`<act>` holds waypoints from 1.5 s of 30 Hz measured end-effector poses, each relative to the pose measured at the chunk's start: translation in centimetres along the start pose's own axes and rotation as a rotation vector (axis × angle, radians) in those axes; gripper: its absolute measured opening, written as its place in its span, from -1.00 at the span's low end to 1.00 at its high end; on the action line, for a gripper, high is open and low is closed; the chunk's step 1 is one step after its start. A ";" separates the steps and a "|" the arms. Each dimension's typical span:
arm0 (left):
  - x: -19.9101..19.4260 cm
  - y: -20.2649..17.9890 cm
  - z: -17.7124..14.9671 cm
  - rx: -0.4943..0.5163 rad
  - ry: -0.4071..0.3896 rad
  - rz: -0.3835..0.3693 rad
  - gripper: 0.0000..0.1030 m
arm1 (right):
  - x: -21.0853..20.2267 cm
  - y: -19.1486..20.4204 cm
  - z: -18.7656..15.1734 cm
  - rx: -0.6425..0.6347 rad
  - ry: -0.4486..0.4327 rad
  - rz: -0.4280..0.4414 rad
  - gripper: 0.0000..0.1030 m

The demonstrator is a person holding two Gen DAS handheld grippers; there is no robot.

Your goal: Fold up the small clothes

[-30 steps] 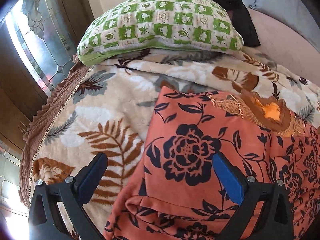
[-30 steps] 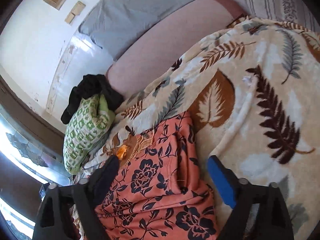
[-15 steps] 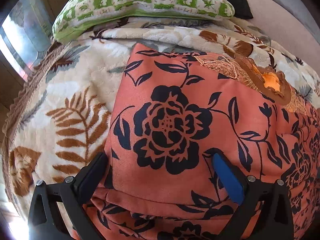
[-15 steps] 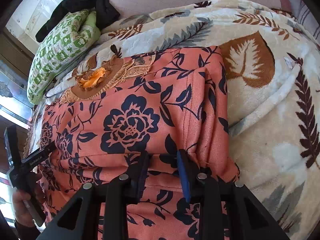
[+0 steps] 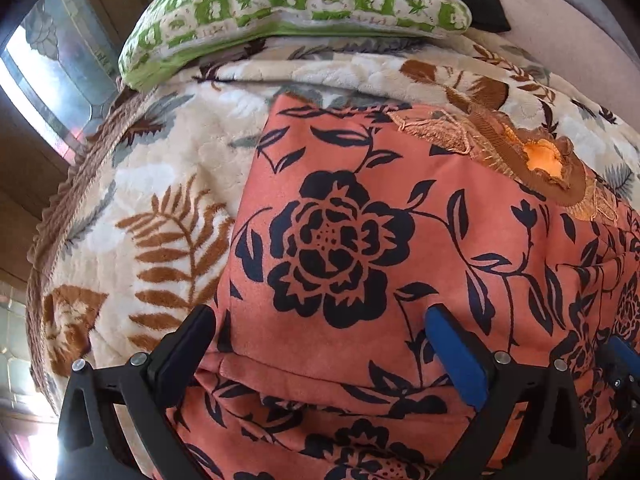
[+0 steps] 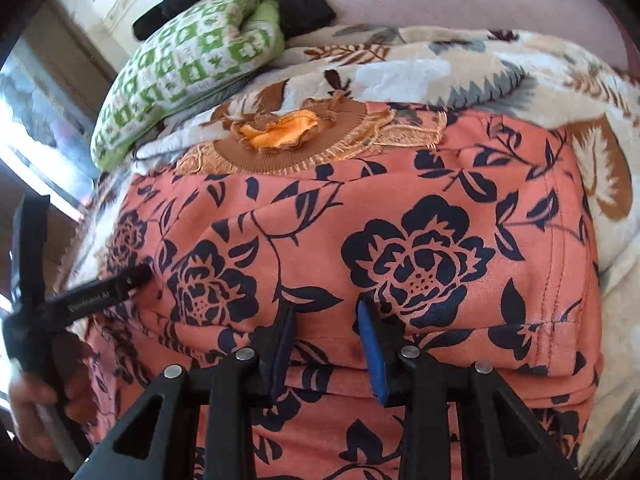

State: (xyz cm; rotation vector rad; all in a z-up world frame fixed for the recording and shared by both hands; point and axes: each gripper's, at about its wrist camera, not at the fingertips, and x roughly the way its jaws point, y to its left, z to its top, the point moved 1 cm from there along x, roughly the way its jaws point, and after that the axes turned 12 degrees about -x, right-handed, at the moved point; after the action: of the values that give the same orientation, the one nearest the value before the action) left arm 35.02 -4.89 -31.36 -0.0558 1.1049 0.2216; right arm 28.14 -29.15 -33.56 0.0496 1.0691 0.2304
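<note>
On the bed's leaf-print blanket (image 5: 168, 184) lies the coral floral garment (image 5: 360, 240), near edge doubled over. Left tool (image 5: 320, 340) hovers wide open over the folded hem, gripping nothing. My right tool (image 6: 326, 332), jaws just closed most of the way, has a ridge of the fold between its pads; looks pinched, grip depth unclear. Risk: I lift with only the top layer caught, so the fold slips out and skews, since left hasn't clamped.
</note>
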 end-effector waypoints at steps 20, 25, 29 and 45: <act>-0.6 -4.0 -2.7 0.173 0.008 -0.084 1.00 | -5.5 -3.8 1.7 0.003 -0.040 0.019 0.09; -0.5 -4.3 -3.0 0.180 0.001 -0.079 1.00 | -7.7 -11.9 1.6 0.249 -0.151 -0.009 0.32; -0.5 -4.5 -3.3 0.183 -0.029 -0.059 1.00 | -7.7 -15.2 1.0 0.374 -0.229 0.060 0.32; -1.0 -4.6 -3.1 0.206 -0.008 -0.115 1.00 | -8.0 -13.5 2.2 0.302 -0.320 0.006 -0.93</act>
State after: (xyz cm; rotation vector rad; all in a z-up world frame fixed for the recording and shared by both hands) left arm 32.78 -9.98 -32.19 0.0653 1.1076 0.0049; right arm 28.63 -43.83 -27.66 0.3501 0.7776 0.0610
